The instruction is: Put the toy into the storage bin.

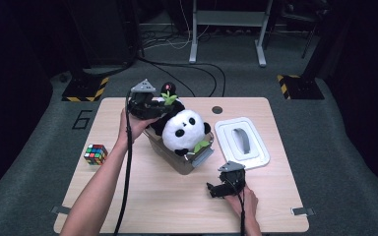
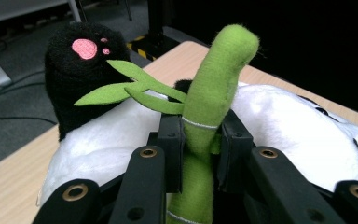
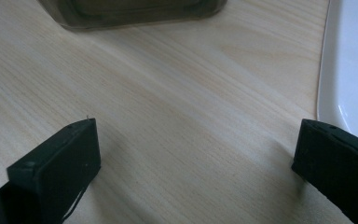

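Note:
A black-and-white panda plush (image 1: pixel 183 129) lies in a clear plastic bin (image 1: pixel 177 161) at the middle of the wooden table (image 1: pixel 167 206). My left gripper (image 1: pixel 163 102) is at the panda's far left side, shut on the green plush bamboo stalk (image 1: pixel 169 98). In the left gripper view the stalk (image 2: pixel 214 79) stands up between the jaws of the left gripper (image 2: pixel 198 149), its leaves reaching left toward a black paw (image 2: pixel 81 65) with a pink pad. My right gripper (image 1: pixel 210 189) rests low on the table in front of the bin. Its own view shows the right gripper (image 3: pixel 196 154) open over bare wood.
A white lid (image 1: pixel 226 132) with a grey handle lies flat to the right of the bin, and its edge (image 3: pixel 349 60) is close to my right jaw. A Rubik's cube (image 1: pixel 95 154) sits near the table's left edge. The bin's near wall (image 3: pixel 135 11) is just ahead of the right gripper.

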Tool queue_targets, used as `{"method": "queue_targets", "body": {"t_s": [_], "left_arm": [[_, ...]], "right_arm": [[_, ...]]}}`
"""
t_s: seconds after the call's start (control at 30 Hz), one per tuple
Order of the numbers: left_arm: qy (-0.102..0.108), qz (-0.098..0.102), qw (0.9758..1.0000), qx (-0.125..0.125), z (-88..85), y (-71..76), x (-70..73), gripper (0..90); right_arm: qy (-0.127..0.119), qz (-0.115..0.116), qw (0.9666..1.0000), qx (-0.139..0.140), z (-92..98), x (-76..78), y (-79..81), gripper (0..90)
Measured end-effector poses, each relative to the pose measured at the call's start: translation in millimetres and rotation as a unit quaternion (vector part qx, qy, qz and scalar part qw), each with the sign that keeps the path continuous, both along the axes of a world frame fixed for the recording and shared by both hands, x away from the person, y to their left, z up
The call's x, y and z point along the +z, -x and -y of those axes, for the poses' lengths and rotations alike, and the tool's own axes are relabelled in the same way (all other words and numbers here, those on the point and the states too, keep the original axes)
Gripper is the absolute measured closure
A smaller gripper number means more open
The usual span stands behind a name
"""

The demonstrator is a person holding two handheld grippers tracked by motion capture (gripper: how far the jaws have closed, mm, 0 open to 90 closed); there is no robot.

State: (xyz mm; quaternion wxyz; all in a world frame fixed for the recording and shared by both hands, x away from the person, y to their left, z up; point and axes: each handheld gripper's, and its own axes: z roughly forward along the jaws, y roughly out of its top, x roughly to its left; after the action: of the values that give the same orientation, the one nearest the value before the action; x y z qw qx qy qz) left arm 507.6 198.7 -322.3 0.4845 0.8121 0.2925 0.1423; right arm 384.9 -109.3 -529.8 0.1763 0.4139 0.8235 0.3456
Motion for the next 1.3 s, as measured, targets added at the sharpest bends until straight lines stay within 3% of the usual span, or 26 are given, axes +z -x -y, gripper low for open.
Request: {"method": "queue_targets", "body": {"t_s": [0.27,0.37,0.47,0.67,0.83,0.93,1.1,1.17,1.3], "left_arm": [[-0.003,-0.017,0.9998,0.005,7.4,-4.8,-17.0,74.8],[0.0,-0.034,0.9993,0.014,6.4,-8.1,-25.2,74.7],[0.003,-0.035,0.9992,0.017,6.1,-9.5,-28.5,74.6],[-0.014,-0.046,0.9984,0.029,8.1,-15.2,-38.0,73.9],[-0.011,-0.066,0.9972,0.034,7.4,-18.5,-47.4,70.6],[-0.018,-0.072,0.9965,0.036,5.3,-18.6,-46.6,58.0],[-0.002,-0.063,0.9967,0.051,4.8,-10.3,-35.0,29.0],[-0.002,-0.057,0.9972,0.048,8.0,-6.8,-31.1,22.4],[-0.008,-0.056,0.9975,0.042,19.1,-4.4,-30.7,17.7]], "right_arm": [[0.0,0.001,1.0,-0.002,-0.3,-0.1,0.1,0.0],[-0.002,0.0,1.0,-0.005,-0.7,-0.1,0.2,0.0],[0.0,0.0,1.0,-0.001,-0.2,0.0,0.1,0.0],[-0.002,0.0,1.0,-0.005,-0.6,0.0,0.2,0.0],[-0.002,-0.001,1.0,-0.005,-0.8,0.0,0.3,0.0],[-0.002,0.0,1.0,-0.005,-0.7,0.0,0.3,0.0],[-0.002,0.0,1.0,-0.005,-0.7,0.0,0.3,0.0],[-0.001,0.0,1.0,-0.003,-0.4,-0.1,0.2,0.0],[-0.002,0.0,1.0,-0.005,-0.7,0.0,0.3,0.0]]}}
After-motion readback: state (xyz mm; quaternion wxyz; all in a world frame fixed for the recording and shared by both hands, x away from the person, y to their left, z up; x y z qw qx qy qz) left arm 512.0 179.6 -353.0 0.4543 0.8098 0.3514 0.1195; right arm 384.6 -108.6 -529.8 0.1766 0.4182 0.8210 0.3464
